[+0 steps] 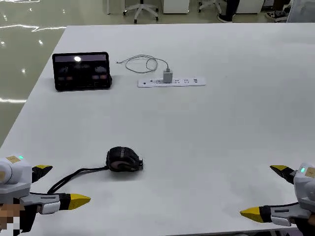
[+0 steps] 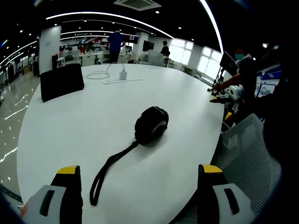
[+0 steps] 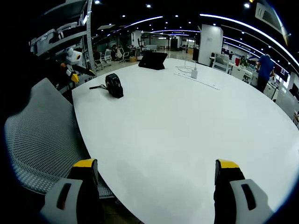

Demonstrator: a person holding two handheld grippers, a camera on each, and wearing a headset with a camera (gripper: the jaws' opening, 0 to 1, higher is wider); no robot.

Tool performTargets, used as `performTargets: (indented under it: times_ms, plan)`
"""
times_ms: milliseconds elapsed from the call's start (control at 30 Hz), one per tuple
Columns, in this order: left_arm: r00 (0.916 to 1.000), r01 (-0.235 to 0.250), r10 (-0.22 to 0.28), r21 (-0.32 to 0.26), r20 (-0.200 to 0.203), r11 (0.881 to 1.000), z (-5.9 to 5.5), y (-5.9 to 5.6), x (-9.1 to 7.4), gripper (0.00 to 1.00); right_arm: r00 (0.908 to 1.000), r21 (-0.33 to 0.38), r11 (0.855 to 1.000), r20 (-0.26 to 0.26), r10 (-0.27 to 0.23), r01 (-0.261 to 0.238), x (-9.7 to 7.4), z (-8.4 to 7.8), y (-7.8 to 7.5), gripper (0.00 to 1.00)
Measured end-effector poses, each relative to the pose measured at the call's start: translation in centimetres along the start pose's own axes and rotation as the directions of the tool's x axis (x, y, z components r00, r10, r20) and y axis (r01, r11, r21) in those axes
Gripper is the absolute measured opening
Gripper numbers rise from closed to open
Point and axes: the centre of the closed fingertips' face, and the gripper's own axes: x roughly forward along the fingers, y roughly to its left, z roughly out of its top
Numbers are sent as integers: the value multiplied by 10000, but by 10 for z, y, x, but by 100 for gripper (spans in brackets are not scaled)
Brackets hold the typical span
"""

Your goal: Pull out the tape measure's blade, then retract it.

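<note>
Bright, even light is given from overhead; the long white ceiling light strips [image 2: 100, 12] are bent into arcs by fisheye distortion in the gripper views. Streaks of glare are thrown on the glossy pale floor [image 1: 19, 34], and a lamp is mirrored in the dark upright tablet screen [image 1: 81, 69]. A faint soft shadow is cast beneath the black round tape measure [image 1: 123, 160].

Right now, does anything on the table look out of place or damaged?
Nothing stands out. The tape measure lies on the table, no blade drawn out, its strap trailing beside it; the tablet stands upright, the power strip lies flat.
</note>
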Motion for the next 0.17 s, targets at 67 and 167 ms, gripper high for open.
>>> performTargets:
  times_ms: [67,167]
  plan:
    - [10000,42,-42,-16,8,10000,1,0,-2,100,10000,47,10000,1,-2,2,0,0,-2,100]
    - [10000,31,-31,-47,18,10000,2,2,-3,100,10000,110,9999,-5,19,-19,0,1,-3,100]
